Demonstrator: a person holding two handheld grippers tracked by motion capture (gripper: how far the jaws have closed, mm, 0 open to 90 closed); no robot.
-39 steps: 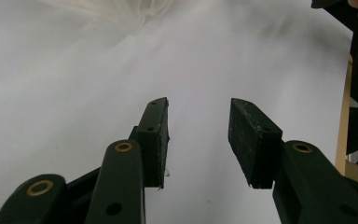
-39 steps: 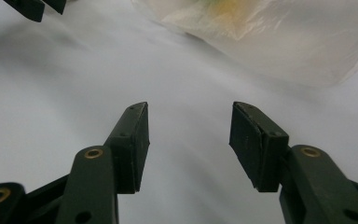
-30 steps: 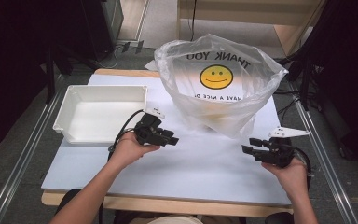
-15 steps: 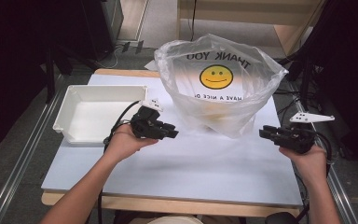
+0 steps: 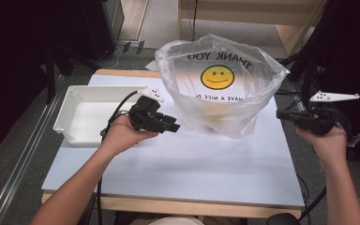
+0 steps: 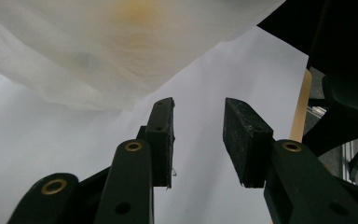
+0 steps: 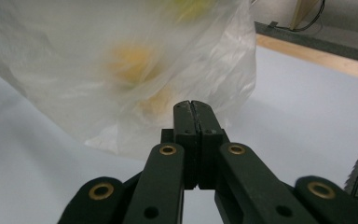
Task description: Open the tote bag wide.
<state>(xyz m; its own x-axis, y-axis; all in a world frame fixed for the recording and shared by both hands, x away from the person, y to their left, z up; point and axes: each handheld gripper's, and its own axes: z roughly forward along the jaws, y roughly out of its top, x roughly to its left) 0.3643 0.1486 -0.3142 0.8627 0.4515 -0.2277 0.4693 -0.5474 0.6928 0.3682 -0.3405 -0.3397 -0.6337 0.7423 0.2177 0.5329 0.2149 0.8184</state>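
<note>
At the far middle of the bench (image 5: 178,164) stood a clear plastic bag (image 5: 220,93), its mouth open upward and a yellow smiley face printed on its wall with lettering that read reversed from the high view. Yellowish shapes showed through the film near its bottom, too blurred to name. The bag's foot spread onto the white surface, well back from the near edge.

The left tongs (image 5: 171,126) were held just beside the bag's lower left flank, pointing toward it; in the left gripper view (image 6: 198,135) the 2 jaws stood apart with bare white bench between them, and the bag's crumpled lower film hung above and ahead, not touching. The right tongs (image 5: 281,114) sat at the bench's right edge, near the bag's right side; in the right gripper view (image 7: 196,121) the jaws were pressed together with nothing between them, the bag just ahead.

A white tray (image 5: 75,101) lay at the left, near the left hand (image 5: 122,136), its left wall close to the bench's left edge. The broad near half of the bench lay open between the forearms. The right hand (image 5: 326,140) hung past the right edge. Dark surroundings hid what stood beyond.
</note>
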